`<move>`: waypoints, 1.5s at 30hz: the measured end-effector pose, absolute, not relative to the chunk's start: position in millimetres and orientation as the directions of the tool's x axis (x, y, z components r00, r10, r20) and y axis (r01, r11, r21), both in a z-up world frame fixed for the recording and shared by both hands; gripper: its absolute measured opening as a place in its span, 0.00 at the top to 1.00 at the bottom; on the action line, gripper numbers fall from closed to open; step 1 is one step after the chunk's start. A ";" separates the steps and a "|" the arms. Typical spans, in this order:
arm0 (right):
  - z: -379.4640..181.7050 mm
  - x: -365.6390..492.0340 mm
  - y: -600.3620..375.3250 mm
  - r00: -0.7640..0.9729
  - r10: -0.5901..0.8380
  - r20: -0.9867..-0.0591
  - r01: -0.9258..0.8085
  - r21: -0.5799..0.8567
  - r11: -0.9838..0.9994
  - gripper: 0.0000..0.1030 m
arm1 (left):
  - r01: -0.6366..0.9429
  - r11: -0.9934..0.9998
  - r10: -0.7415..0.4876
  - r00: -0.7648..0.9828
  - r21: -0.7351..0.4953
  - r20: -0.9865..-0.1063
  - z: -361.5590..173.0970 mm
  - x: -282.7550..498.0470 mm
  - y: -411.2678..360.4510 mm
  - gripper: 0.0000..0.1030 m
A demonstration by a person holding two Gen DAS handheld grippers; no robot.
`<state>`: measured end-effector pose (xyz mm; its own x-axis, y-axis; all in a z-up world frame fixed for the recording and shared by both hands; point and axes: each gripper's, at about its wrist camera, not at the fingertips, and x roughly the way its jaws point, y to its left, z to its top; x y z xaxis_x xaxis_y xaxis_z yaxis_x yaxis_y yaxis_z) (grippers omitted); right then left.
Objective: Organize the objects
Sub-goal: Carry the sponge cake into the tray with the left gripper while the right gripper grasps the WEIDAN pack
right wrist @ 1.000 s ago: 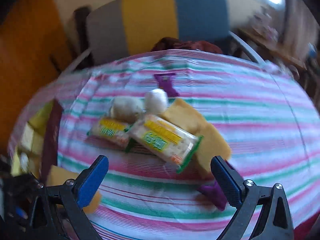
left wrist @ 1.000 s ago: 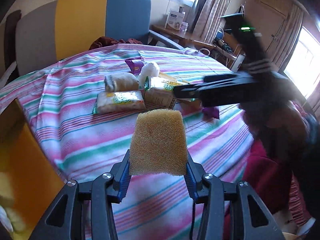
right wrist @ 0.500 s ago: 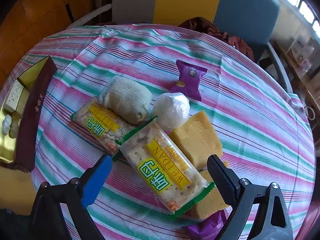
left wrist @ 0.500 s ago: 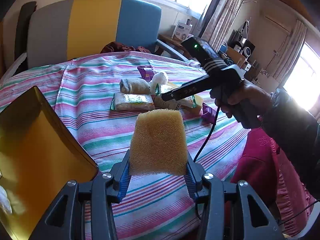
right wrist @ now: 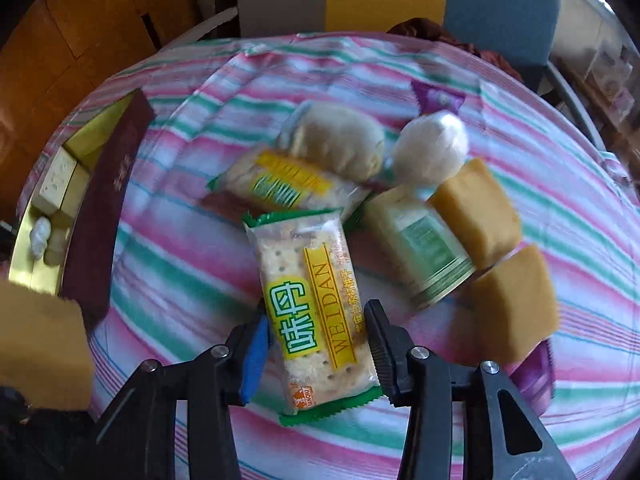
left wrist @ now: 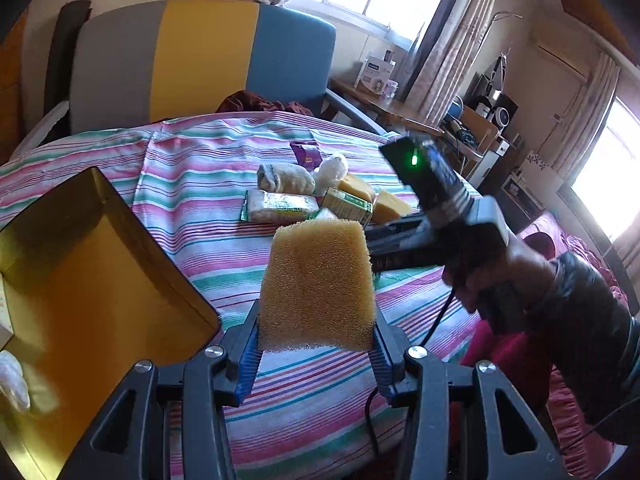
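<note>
My left gripper is shut on a yellow sponge, held upright above the striped tablecloth beside the open gold box. In the right wrist view that sponge shows at the lower left. My right gripper points down at the table with its jaws closing on a cracker packet with green ends; both pads sit against the packet's long sides. A second cracker packet lies just beyond it.
Beyond the packets lie a rolled sock, a white wrapped ball, a green-labelled can, two more yellow sponges and a purple wrapper. The box holds small items. A grey, yellow and blue chair stands behind the table.
My right gripper came down over the pile and its wide-open jaws closed in on the cracker packet, which turned in line with them. My left gripper drifted with the sponge toward the gold box.
</note>
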<state>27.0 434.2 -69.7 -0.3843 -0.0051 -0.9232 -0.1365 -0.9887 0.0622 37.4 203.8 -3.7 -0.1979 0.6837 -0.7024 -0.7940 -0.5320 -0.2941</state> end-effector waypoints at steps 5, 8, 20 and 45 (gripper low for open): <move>-74.3 28.3 430.1 -0.397 -0.063 -0.916 -0.122 0.120 -0.985 0.35 | -0.783 -0.547 0.684 -0.214 -0.296 -0.698 -1.8 38.3 193.9 0.54; -80.1 26.2 435.7 -0.390 -0.058 -0.919 -0.154 0.127 -0.980 0.25 | -0.777 -0.555 0.680 -0.217 -0.298 -0.700 -2.2 38.9 189.4 0.54; -95.7 22.8 421.9 -0.363 -0.013 -0.932 -0.101 0.053 -0.994 0.00 | -0.727 -0.608 0.680 -0.271 -0.317 -0.681 10.2 34.9 157.3 0.54; -84.6 26.9 415.9 -0.411 0.016 -0.912 -0.095 0.025 -0.995 0.44 | -0.281 -0.945 0.277 -0.430 -0.164 -0.859 -42.4 -26.7 -0.1 0.53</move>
